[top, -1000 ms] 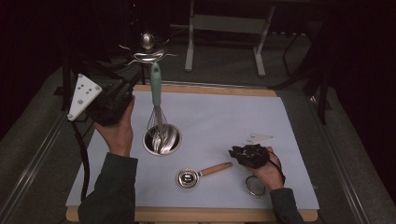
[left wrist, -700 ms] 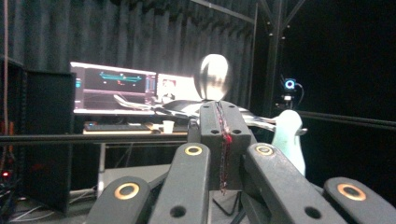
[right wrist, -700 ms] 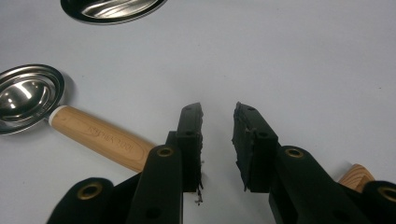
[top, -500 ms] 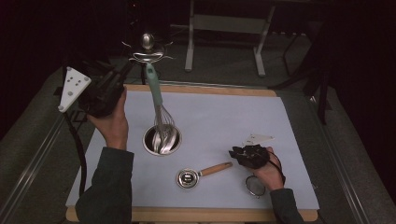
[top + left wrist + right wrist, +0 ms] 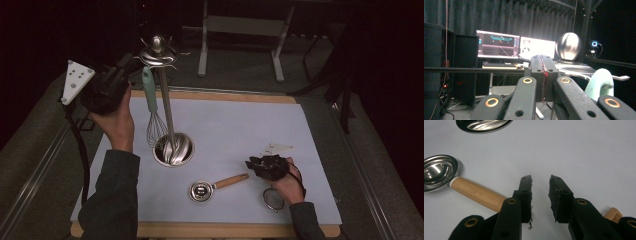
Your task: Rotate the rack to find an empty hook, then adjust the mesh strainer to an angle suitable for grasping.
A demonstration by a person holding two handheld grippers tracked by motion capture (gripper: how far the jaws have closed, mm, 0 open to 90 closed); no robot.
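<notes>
My left gripper [image 5: 131, 64] is clenched on nothing, up beside the rack [image 5: 159, 52] where the whisk [image 5: 150, 102] hangs clear of the table; my right gripper [image 5: 540, 185] rests released, ready by the scoop [image 5: 454, 180]

A wooden-edged table [image 5: 215, 95] is covered by a pale sheet [image 5: 240, 125]; on the sheet are set the round steel base [image 5: 173, 150] of a utensil stand, a wooden-handled measuring cup [image 5: 215, 187] just in front of it, and a small strainer [image 5: 273, 199] near the front right.
</notes>
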